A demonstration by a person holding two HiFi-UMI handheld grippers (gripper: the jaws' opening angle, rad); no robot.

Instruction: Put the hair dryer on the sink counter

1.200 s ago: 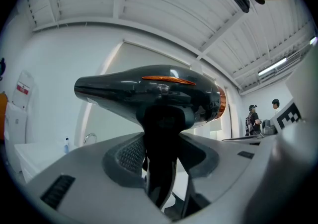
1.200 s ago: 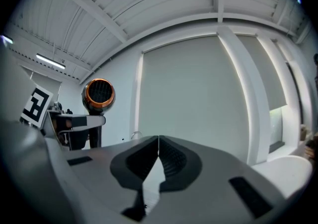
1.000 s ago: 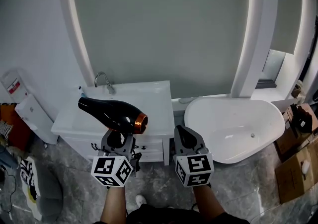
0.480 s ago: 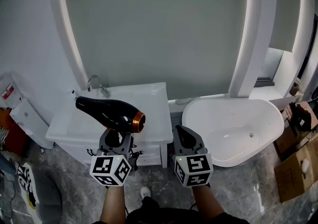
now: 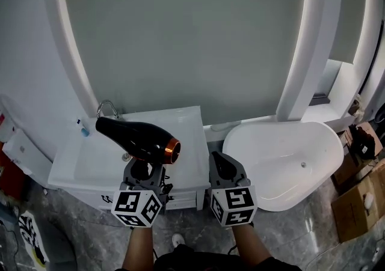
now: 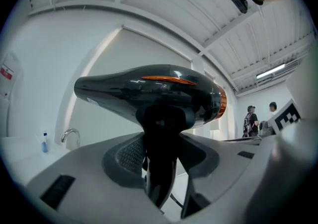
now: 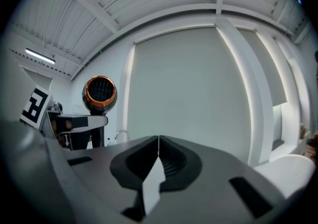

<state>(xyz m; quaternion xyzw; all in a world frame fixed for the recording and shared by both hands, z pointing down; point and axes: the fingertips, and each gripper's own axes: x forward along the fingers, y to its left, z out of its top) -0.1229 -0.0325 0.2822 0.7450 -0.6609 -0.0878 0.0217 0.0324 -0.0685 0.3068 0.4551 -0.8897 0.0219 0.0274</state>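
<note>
The left gripper (image 6: 159, 168) has its jaws clamped on the black handle of the hair dryer (image 5: 138, 139) and holds it upright. The barrel lies crosswise above the jaws, its narrow nozzle pointing left and far and its copper-ringed grille end pointing right. The right gripper (image 7: 158, 156) is just to the right of it, jaws pressed together with nothing between them.

From the head view, the hair dryer hangs in the air over the near side of the sink counter (image 5: 186, 143), above the basin and apart from the surface. A faucet (image 5: 107, 107) stands at the far left edge of the counter, with a small bottle (image 5: 82, 128) beside it. To the right of the counter is a white bathtub (image 5: 283, 155), and cardboard boxes (image 5: 355, 216) sit on the floor at the far right.

The step in hand looks like the carry to the counter, with the setting-down not yet done. The next move probably calls for lowering the dryer onto a flat part of the top, likely the strip right of the basin. It should be laid on its side so it cannot roll before the jaws let go.

No brand can be read on the dryer. The cubes on the grippers carry only black-and-white square markers. A red-and-white label (image 6: 6, 71) on the left wall is too blurred to read.
</note>
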